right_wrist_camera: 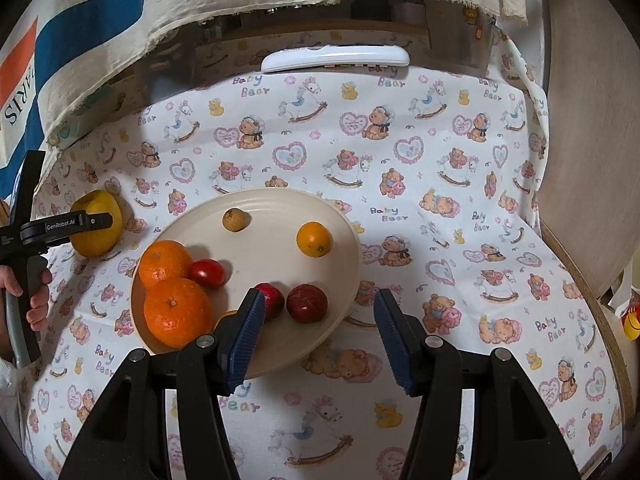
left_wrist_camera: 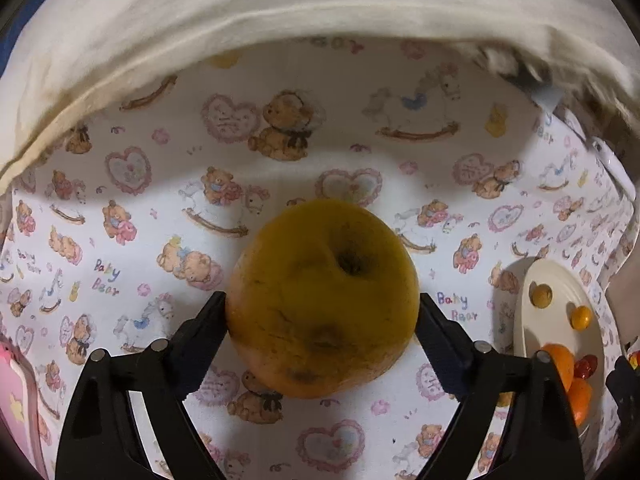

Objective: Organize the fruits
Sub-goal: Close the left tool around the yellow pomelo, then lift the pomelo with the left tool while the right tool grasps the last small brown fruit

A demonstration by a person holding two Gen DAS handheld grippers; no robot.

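Observation:
A large yellow fruit (left_wrist_camera: 320, 300) with brown blemishes rests on the teddy-bear tablecloth, to the left of the cream plate (right_wrist_camera: 272, 248). My left gripper (left_wrist_camera: 322, 308) has a fingertip against each side of it; the right wrist view shows this gripper (right_wrist_camera: 68, 224) at the yellow fruit (right_wrist_camera: 98, 244). The plate holds two big oranges (right_wrist_camera: 178, 312), a small orange (right_wrist_camera: 314, 239), a small brown fruit (right_wrist_camera: 236, 219) and three red fruits (right_wrist_camera: 307, 303). My right gripper (right_wrist_camera: 316, 294) hangs open over the plate's near rim with nothing between its blue pads (right_wrist_camera: 244, 336).
A white remote control (right_wrist_camera: 336, 58) lies at the table's far edge. Cream cloth (left_wrist_camera: 280, 20) hangs behind the yellow fruit. A pink object (left_wrist_camera: 16, 380) sits at the far left. A wooden panel (right_wrist_camera: 592, 160) borders the right side. A person's hand (right_wrist_camera: 36, 292) grips the left tool.

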